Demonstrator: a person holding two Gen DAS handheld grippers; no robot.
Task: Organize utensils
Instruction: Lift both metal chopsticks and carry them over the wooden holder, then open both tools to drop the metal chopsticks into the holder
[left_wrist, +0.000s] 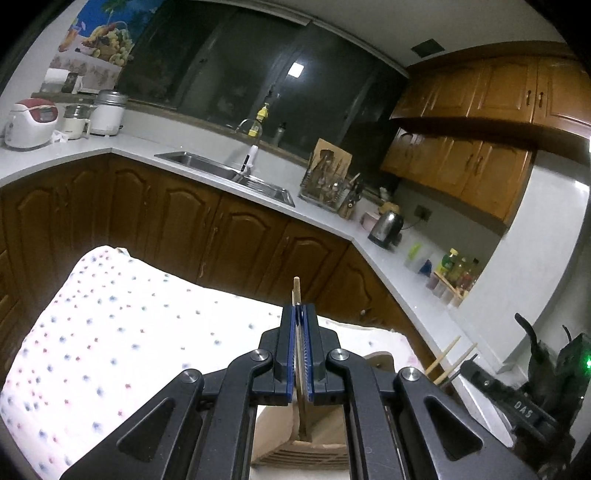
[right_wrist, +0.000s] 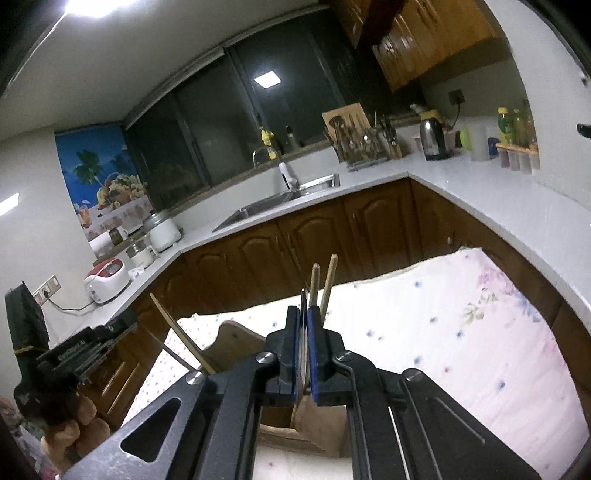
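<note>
I worked over a table under a spotted cloth (left_wrist: 122, 332), in a kitchen with brown cabinets (left_wrist: 236, 236), white counter (right_wrist: 491, 206) and sink (left_wrist: 225, 173). Only my right view showed the ceiling light (right_wrist: 86, 5); only my left showed the paired chopsticks (left_wrist: 448, 358) side-on. My left gripper (left_wrist: 300, 314) was clamped on one chopstick (left_wrist: 296, 290) above the wooden holder (left_wrist: 295, 439); my right gripper (right_wrist: 303, 314) was pinched on a thin utensil, type unclear.
</note>
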